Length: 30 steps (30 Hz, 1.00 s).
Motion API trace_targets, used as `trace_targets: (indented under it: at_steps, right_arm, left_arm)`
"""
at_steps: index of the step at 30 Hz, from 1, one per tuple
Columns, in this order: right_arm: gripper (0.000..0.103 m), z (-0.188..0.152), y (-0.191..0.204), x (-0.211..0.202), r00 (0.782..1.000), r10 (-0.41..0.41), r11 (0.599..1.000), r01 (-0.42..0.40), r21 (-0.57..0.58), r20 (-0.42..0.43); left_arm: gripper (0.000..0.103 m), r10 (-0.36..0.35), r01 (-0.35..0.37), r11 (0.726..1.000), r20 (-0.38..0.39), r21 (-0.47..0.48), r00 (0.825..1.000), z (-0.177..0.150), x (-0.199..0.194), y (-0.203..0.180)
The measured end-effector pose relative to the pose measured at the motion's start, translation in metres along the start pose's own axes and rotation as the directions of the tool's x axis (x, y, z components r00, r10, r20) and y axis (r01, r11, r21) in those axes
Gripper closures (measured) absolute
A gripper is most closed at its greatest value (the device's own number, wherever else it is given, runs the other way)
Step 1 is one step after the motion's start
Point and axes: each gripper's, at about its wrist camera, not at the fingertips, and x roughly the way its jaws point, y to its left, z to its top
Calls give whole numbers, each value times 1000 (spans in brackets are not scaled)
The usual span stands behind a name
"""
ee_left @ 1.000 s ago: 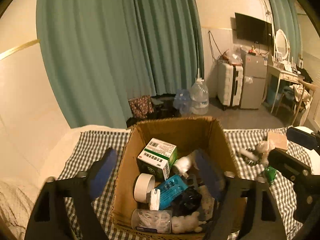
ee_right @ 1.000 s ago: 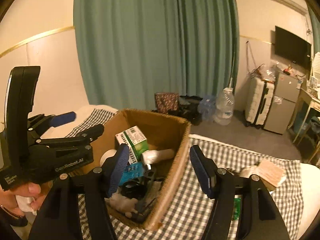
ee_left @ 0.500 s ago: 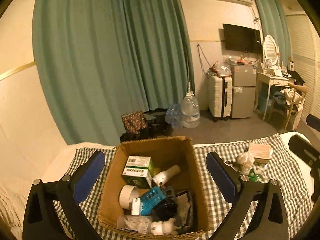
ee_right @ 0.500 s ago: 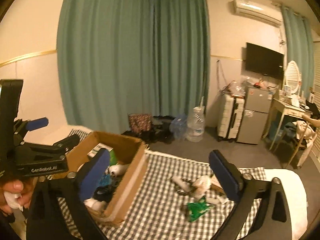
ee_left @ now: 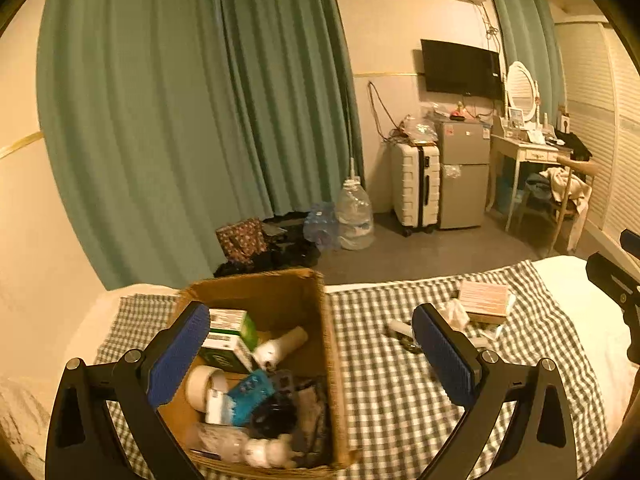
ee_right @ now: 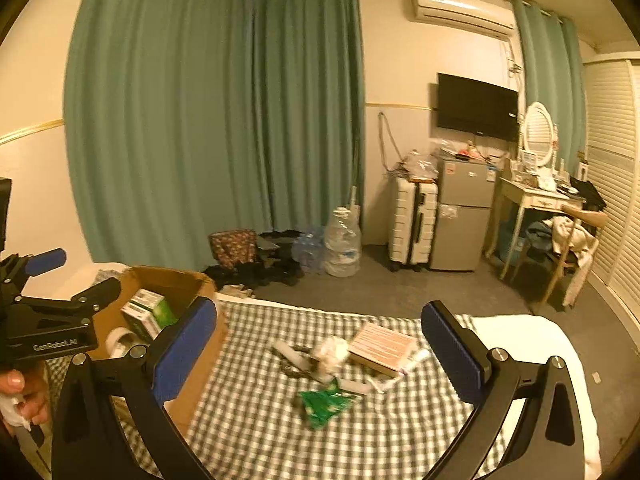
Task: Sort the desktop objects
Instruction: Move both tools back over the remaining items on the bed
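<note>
A brown cardboard box (ee_left: 326,344) stands on the checked cloth (ee_left: 380,392), filled with a green-white carton (ee_left: 236,332), a tape roll (ee_left: 202,382), a blue pack and other small items. My left gripper (ee_left: 310,354) hangs open above the box's right wall, nothing between its blue pads. My right gripper (ee_right: 320,350) is open and empty over a loose pile on the cloth: a pink flat box (ee_right: 380,348), a crumpled white wad (ee_right: 330,354), a green packet (ee_right: 324,400) and a white tube (ee_right: 288,352). The box (ee_right: 172,280) sits at its left.
The cloth covers a bed whose far edge drops to the grey floor (ee_right: 420,288). Beyond stand water jugs (ee_right: 342,246), a white suitcase (ee_right: 412,224), a small fridge (ee_right: 464,216) and a dressing table (ee_right: 536,200). A hand (ee_right: 24,396) holds the left gripper's handle.
Both grippers have drawn back and risen, and their jaws have spread wider. The right view has swung rightward from the box to the loose pile on the cloth.
</note>
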Motion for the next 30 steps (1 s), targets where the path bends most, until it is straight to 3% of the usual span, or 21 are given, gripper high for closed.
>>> trace_targets:
  at_steps: [8, 21, 30]
  right_arm:
    - [0, -13, -47, 6, 998, -63, 998, 63, 23, -27]
    - [0, -40, -92, 28, 992, -86, 996, 89, 30, -98]
    - [0, -67, -124, 66, 975, -121, 990, 133, 56, -188]
  left_arm:
    - [0, -56, 56, 998, -30, 5, 998, -3, 17, -34]
    - [0, -91, 91, 996, -62, -18, 994, -11, 46, -79]
    - [0, -122, 122, 992, -148, -3, 981, -35, 93, -110]
